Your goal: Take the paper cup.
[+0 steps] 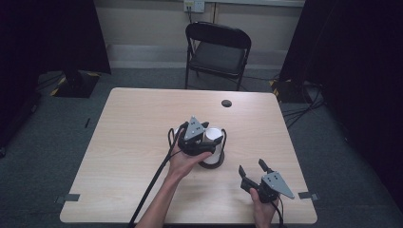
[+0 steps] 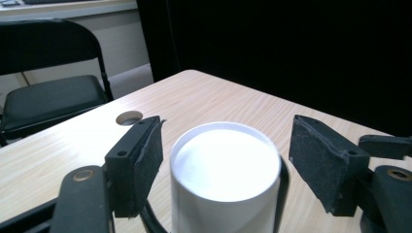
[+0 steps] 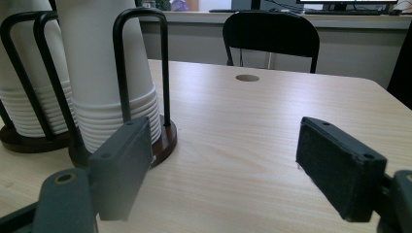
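Two stacks of white paper cups stand upside down on the wooden counter (image 1: 138,142), each inside its own black wire holder on a dark round base. The nearer cup stack (image 3: 104,73) and the second cup stack (image 3: 22,77) sit side by side, their holders just beside each other; in the high view they are near the middle of the counter, partly under the left hand.

The left gripper (image 2: 226,158) hangs around the top of one cup stack (image 2: 226,172). Its fingers (image 2: 150,155) stand on either side of the topmost cup with a visible gap at each pad, so they are parted and not pressing on it.

The right gripper (image 1: 253,172) rests near the counter's near right corner, well apart from the cups, its fingers (image 3: 335,165) spread wide with nothing between them.

One black folding chair (image 1: 218,50) stands behind the counter, and one round cable hole (image 1: 226,103) is cut near its far edge. No brand, label or writing can be read on anything.
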The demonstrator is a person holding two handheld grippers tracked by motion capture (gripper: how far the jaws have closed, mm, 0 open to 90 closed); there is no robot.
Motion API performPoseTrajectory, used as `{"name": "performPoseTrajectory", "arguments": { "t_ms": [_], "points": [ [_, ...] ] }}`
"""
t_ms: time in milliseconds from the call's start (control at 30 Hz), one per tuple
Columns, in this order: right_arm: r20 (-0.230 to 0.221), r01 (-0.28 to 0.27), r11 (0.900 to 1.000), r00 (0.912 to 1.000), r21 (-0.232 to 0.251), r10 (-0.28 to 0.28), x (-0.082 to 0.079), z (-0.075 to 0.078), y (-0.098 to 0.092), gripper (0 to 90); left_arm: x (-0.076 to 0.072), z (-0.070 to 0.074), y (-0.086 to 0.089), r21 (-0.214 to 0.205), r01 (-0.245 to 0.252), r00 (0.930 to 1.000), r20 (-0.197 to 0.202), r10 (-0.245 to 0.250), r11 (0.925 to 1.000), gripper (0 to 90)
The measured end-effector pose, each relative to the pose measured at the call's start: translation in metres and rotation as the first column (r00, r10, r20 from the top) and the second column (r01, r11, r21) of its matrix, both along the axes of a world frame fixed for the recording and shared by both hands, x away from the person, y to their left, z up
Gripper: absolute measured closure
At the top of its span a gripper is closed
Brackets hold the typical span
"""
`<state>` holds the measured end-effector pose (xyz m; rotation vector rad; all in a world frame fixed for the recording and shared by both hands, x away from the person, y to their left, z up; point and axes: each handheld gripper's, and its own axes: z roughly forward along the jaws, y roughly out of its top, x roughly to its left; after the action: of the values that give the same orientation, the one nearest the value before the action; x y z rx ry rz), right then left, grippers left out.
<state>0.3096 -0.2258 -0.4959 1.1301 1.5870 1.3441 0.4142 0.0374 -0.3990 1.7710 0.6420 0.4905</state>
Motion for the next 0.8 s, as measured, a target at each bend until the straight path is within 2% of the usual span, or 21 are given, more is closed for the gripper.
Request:
{"name": "performPoseTrajectory", "arguments": {
  "t_ms": [33,100,233,300,367,500,600,800],
  "points": [
    [0.001,0.0,1.0,1.0,0.001,0.0,0.0,0.0,0.0,20.4,0.0,-0.001,-0.001,-0.003,0.005,1.0,-0.003,-0.005,1.0,28.1],
    [0.0,-0.001,1.0,1.0,0.0,0.001,0.0,0.0,0.0,20.4,0.001,-0.003,-0.004,0.023,0.005,1.0,-0.007,-0.005,0.9997,27.9],
    [0.001,-0.001,1.0,1.0,0.001,0.001,0.0,0.0,0.0,20.4,0.003,-0.005,-0.005,0.019,0.005,0.9999,-0.014,-0.005,0.9998,27.7],
    [0.0,-0.002,1.0,1.0,0.001,0.002,0.0,0.0,0.0,20.4,0.005,-0.007,-0.005,0.031,0.009,0.9998,-0.02,-0.008,0.9995,26.6],
    [-0.001,-0.001,1.0,1.0,0.001,0.001,0.0,0.0,0.0,20.5,0.006,-0.008,-0.006,0.05,0.001,1.0,-0.009,-0.001,0.9988,26.8],
    [0.001,-0.001,1.0,1.0,0.0,0.001,0.0,0.0,0.0,20.7,0.008,-0.01,-0.008,0.055,-0.002,1.0,-0.006,0.002,0.9985,28.1],
    [0.001,-0.002,1.0,1.0,0.0,0.002,0.0,0.0,0.0,20.7,0.008,-0.012,-0.01,0.084,-0.008,1.0,-0.003,0.009,0.9964,27.8],
    [0.001,-0.001,1.0,1.0,0.0,0.001,0.0,0.0,0.0,20.8,0.008,-0.011,-0.009,0.089,-0.01,0.9999,0.005,0.01,0.996,33.7]
  ]
}}
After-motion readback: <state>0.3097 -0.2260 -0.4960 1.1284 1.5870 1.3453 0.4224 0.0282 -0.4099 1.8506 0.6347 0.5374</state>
